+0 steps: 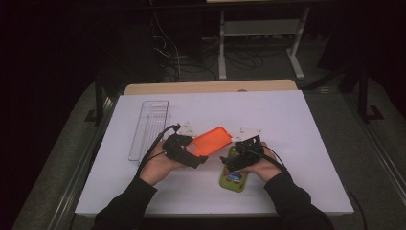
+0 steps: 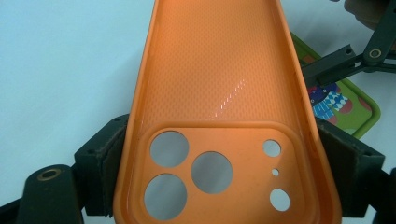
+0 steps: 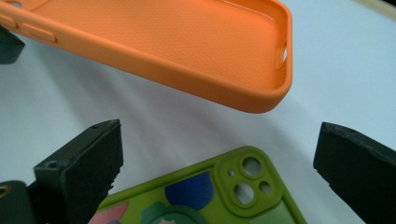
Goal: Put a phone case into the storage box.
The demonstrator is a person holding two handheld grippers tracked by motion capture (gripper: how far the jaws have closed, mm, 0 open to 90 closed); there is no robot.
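In the high view, the left gripper [image 1: 195, 154] holds an orange soft phone case [image 1: 210, 140] above the white table [image 1: 287, 124], and the case points away from the person toward the middle of the table. The right gripper [image 1: 229, 162] stands just beside it, over a green phone case with a colourful picture [image 1: 234, 179] that lies flat on the table. A clear plastic tray [image 1: 149, 128] lies to the far left, well apart from both.

In the left gripper view, the two black jaws press on the long sides of the orange case [image 2: 215, 79], near its camera holes, so they are clamped on it with the hollow inside facing up.

In the right gripper view, the jaws stand wide apart and touch nothing. The green case [image 3: 243, 186] lies between and below them, and the orange case [image 3: 187, 42] hangs above it, apart.
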